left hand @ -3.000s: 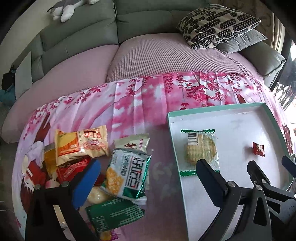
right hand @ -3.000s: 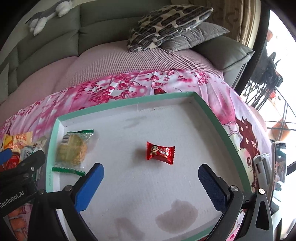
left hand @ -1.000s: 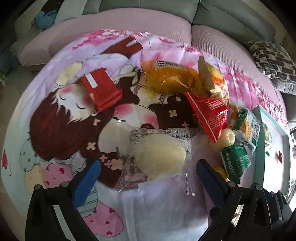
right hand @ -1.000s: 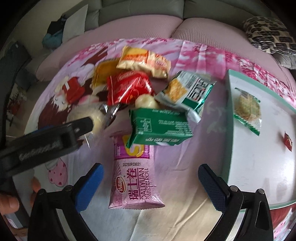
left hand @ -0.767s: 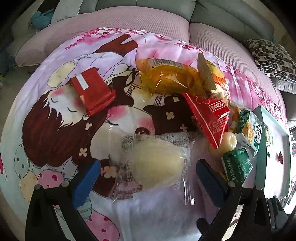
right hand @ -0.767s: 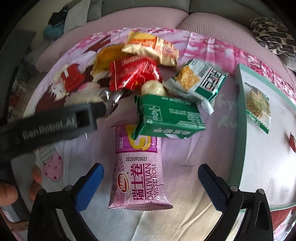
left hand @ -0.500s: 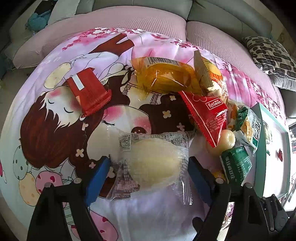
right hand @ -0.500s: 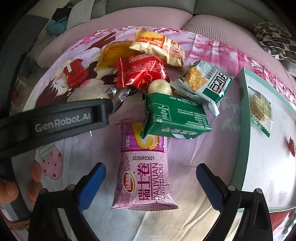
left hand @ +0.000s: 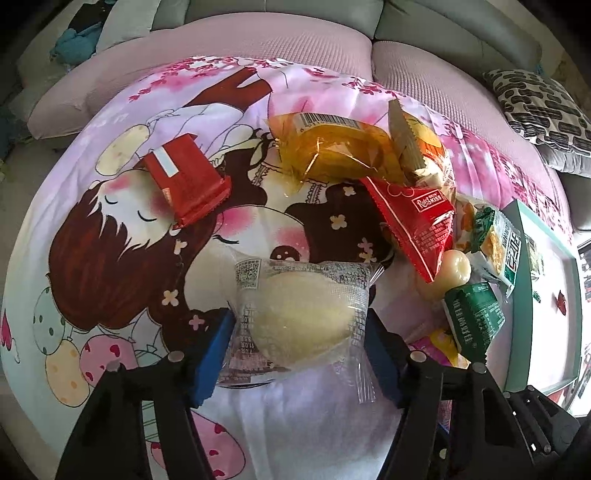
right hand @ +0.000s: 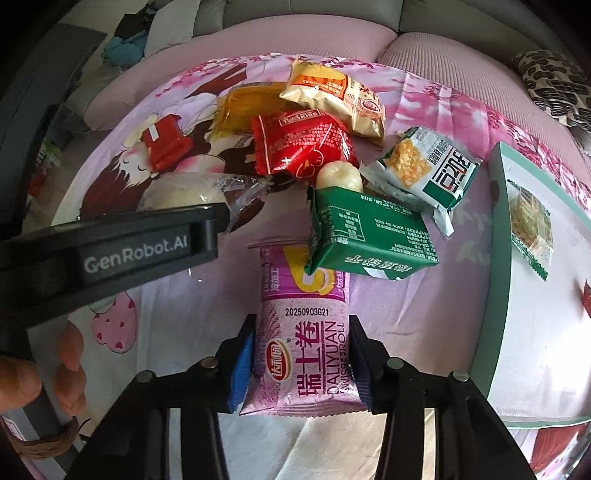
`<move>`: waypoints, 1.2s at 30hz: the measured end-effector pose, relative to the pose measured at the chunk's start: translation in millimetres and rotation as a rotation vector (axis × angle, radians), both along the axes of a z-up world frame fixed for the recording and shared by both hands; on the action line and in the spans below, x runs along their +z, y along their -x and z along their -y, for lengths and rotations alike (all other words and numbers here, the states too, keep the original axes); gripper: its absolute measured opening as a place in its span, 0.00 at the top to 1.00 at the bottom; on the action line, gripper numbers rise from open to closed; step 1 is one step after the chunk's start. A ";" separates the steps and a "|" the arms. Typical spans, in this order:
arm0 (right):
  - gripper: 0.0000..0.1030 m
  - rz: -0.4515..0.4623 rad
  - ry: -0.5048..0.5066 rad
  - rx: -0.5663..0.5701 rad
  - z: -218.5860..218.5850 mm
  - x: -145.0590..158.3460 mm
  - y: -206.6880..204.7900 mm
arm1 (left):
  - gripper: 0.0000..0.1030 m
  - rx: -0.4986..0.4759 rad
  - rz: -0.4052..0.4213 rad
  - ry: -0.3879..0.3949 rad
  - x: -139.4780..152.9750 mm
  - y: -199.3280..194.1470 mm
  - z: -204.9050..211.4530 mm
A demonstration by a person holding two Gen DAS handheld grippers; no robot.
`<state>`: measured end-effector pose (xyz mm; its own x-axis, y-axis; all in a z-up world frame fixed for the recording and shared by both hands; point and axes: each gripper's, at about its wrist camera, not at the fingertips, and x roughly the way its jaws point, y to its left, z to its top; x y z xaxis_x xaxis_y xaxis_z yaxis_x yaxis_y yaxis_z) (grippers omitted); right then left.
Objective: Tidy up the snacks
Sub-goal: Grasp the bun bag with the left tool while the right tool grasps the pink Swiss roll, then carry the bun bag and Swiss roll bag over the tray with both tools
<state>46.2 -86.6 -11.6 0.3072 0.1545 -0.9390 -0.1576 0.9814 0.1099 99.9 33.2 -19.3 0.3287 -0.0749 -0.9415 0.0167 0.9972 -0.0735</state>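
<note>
My left gripper [left hand: 299,332] is shut on a clear-wrapped pale round bun [left hand: 301,317] lying on the cartoon cloth. My right gripper [right hand: 301,354] is shut on a pink Swiss roll packet [right hand: 304,332], whose far end lies under a green packet [right hand: 369,232]. A heap of snacks lies beyond: a red Kiss packet [right hand: 301,144], an orange packet [right hand: 247,105], a beige packet [right hand: 332,98], a white-green cracker packet [right hand: 432,170] and a small pale ball [right hand: 338,177]. The teal-rimmed white tray [right hand: 496,258] at the right holds a wrapped cracker [right hand: 530,221] and a red candy [right hand: 587,291].
A flat red packet [left hand: 184,177] lies apart at the left of the cloth. The left gripper's black body [right hand: 110,247] crosses the right wrist view. A grey sofa [left hand: 443,26] with a patterned pillow [left hand: 543,107] lies behind.
Both grippers moved from over the tray to the snack heap. In the last half second the left jaws closed on the bun and the right jaws closed on the pink packet.
</note>
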 end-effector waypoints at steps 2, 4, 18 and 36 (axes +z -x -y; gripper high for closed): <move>0.56 0.004 -0.002 0.002 0.1 1.2 0.6 | 0.33 0.003 0.002 -0.002 0.7 0.8 -1.8; 0.57 0.009 -0.005 0.009 0.1 3.1 1.6 | 0.33 0.006 0.005 -0.003 1.5 1.5 -3.0; 0.57 0.070 -0.019 0.042 -6.7 23.5 6.9 | 0.35 0.036 0.077 0.002 27.0 12.6 -16.2; 0.57 0.202 -0.059 0.037 -4.0 72.6 21.7 | 0.35 0.057 0.239 0.001 79.6 32.2 -22.6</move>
<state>24.5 -82.6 61.0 0.4810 0.2221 -0.8481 -0.2182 0.9673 0.1296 67.7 55.8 60.4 0.5456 -0.0507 -0.8365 -0.0225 0.9969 -0.0751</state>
